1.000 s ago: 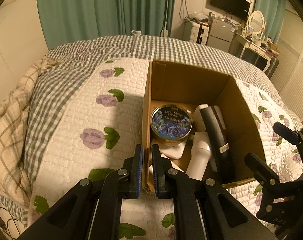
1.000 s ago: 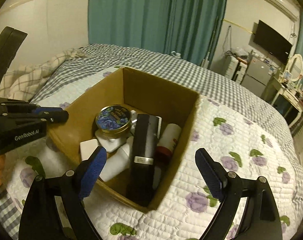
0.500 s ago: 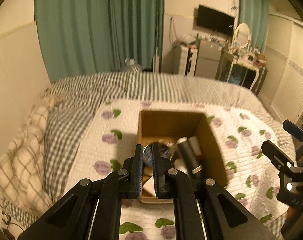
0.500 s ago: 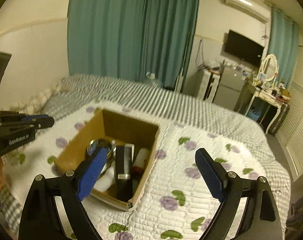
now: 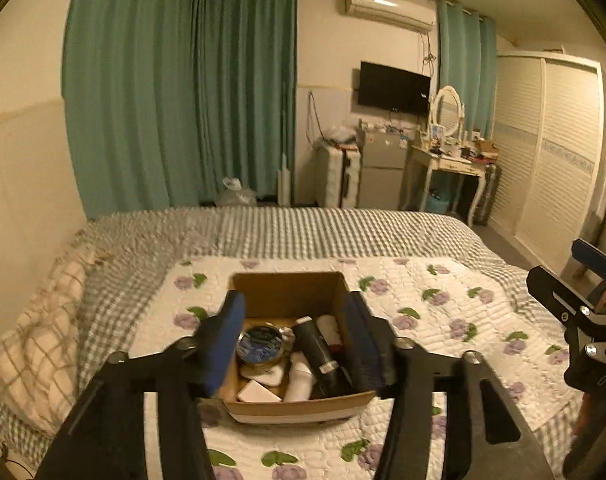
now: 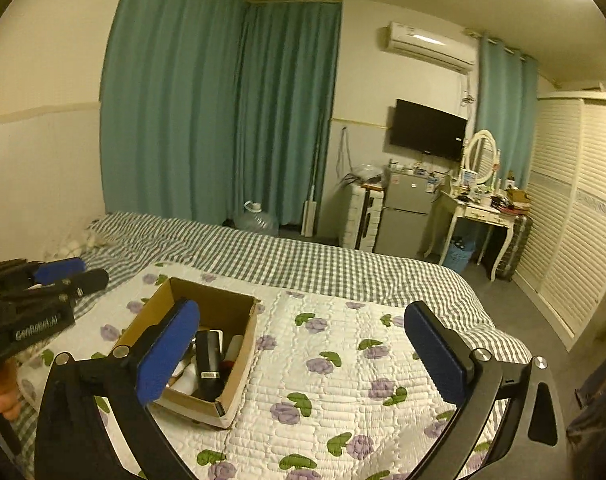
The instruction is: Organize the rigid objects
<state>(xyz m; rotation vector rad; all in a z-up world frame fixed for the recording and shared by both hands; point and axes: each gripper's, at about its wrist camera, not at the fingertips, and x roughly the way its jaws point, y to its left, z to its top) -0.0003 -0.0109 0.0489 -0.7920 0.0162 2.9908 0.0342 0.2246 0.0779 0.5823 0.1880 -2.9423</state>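
An open cardboard box (image 5: 295, 407) (image 6: 239, 376) sits on the floral quilt. It holds a round blue tin (image 5: 260, 346), a long black case (image 5: 318, 356) (image 6: 207, 356), white bottles (image 5: 299, 380) and a white-and-red tube (image 5: 329, 328). My left gripper (image 5: 295, 340) is open and empty, raised well back from the box, which shows between its fingers. It also shows at the left of the right wrist view (image 6: 69, 274). My right gripper (image 6: 303, 344) is open and empty, high above the quilt to the right of the box.
The floral quilt (image 6: 343, 380) lies over a grey checked bedspread (image 5: 303, 232). Teal curtains (image 5: 183, 88) hang behind. A fridge (image 6: 407, 216), a white dressing table (image 6: 479, 216) and a louvred wardrobe (image 6: 575, 240) stand at the right.
Both grippers have pulled up and back from the box, which now looks small and far. My left gripper has gone from shut to open.
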